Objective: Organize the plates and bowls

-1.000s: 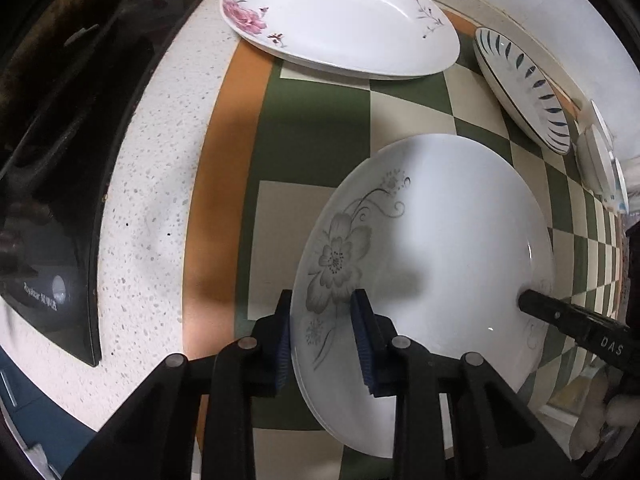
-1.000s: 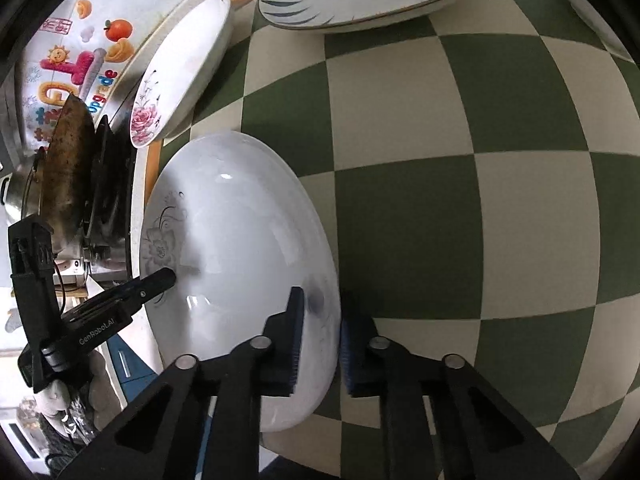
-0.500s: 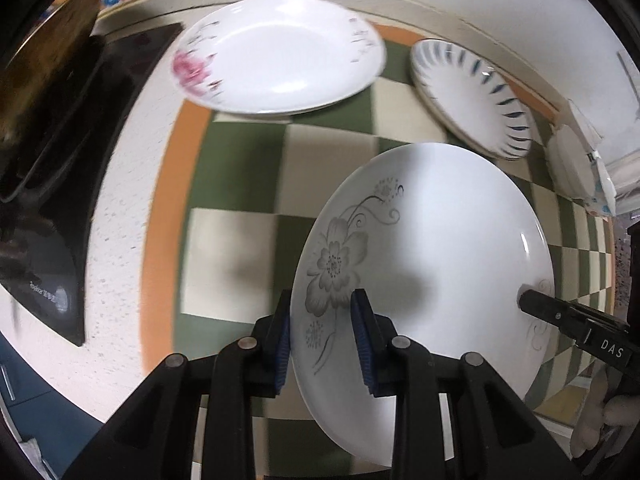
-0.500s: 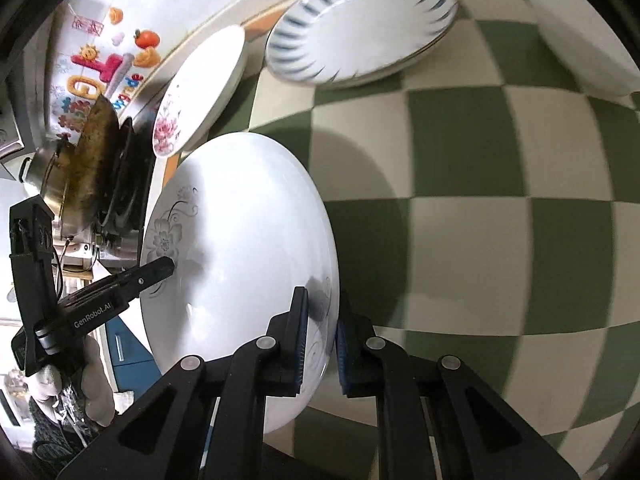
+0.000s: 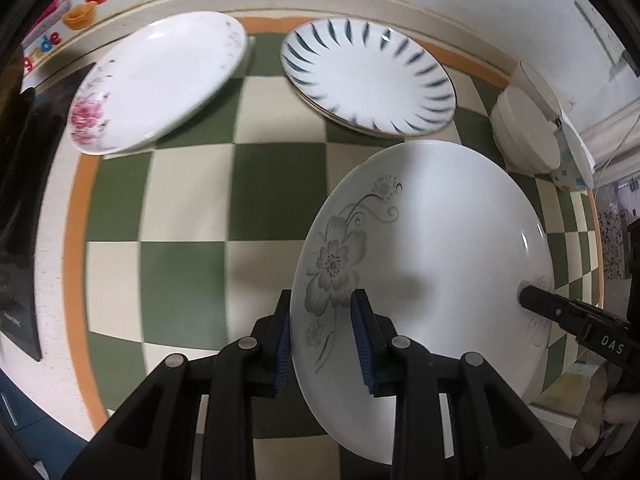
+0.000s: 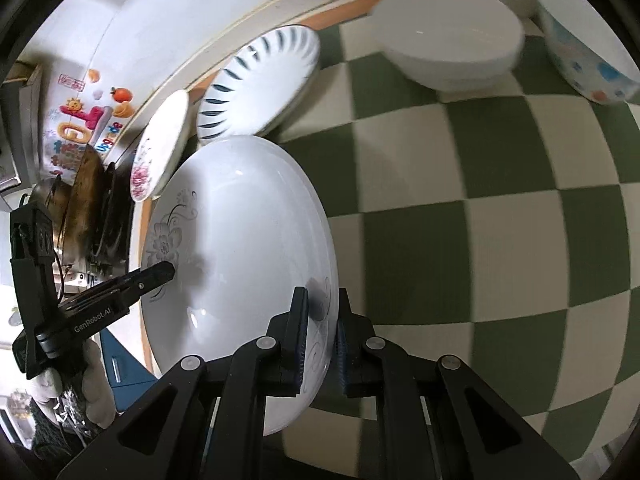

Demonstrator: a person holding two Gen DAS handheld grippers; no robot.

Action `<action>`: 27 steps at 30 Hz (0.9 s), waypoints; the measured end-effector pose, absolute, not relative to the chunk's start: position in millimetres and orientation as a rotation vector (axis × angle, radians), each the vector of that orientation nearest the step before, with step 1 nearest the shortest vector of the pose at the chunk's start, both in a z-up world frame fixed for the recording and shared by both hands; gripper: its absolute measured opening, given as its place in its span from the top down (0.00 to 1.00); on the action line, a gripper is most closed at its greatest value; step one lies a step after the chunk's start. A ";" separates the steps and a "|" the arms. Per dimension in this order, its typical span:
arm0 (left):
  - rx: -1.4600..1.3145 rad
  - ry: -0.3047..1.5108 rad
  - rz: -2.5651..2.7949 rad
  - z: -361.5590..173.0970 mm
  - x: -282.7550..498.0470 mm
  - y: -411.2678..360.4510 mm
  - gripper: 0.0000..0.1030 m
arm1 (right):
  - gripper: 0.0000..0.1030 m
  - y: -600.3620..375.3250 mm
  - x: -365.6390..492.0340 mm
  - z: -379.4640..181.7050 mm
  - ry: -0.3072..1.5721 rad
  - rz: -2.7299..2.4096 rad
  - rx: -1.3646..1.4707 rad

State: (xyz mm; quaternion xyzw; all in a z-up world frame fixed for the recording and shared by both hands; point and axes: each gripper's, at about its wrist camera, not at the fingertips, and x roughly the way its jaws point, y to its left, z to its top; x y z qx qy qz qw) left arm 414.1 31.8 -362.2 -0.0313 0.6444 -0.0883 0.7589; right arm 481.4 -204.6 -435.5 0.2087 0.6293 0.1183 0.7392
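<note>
Tongs from both hands clamp one white plate with a grey flower (image 5: pixel 432 248): left tongs (image 5: pixel 324 340) on its near rim, right tongs (image 6: pixel 322 332) on the opposite rim. Within the last second the plate has risen above the checkered desk (image 5: pixel 188 216), nearer the blue-striped plate (image 5: pixel 368 80), probably its stacking spot.

Left claw (image 5: pixel 322 336) clamped on near-left rim of grey-flower plate (image 5: pixel 432 248); right claw (image 6: pixel 322 334) clamped on opposite rim.
</note>
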 end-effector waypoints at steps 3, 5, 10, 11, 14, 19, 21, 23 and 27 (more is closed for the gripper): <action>-0.042 1.408 -0.186 -368.0 410.8 22.7 0.75 | 0.86 -213.0 480.9 -445.1 1.389 0.252 0.469; -0.034 1.415 -0.184 -373.0 411.6 16.9 0.75 | 0.86 -215.6 480.1 -449.0 1.389 0.247 0.473; -0.045 1.428 -0.167 -380.2 412.2 12.8 0.75 | 0.86 -223.4 479.0 -458.5 1.393 0.240 0.494; -0.046 1.432 -0.163 -381.5 412.1 12.8 0.75 | 0.86 -223.2 479.0 -460.0 1.396 0.243 0.492; -0.048 1.439 -0.151 -384.4 409.6 12.9 0.75 | 0.86 -224.3 477.9 -464.3 1.409 0.249 0.491; -0.051 1.453 -0.137 -390.5 411.5 12.6 0.75 | 0.86 -216.1 478.8 -470.6 1.429 0.260 0.480; -0.064 1.459 -0.131 -392.7 415.8 11.6 0.75 | 0.86 -213.6 478.3 -474.6 1.441 0.265 0.489; -0.065 1.462 -0.129 -393.2 416.8 11.4 0.74 | 0.86 -214.1 476.5 -475.8 1.438 0.271 0.496; -0.084 1.475 -0.099 -389.7 418.9 15.9 0.75 | 0.84 -214.8 480.6 -477.9 1.464 0.283 0.526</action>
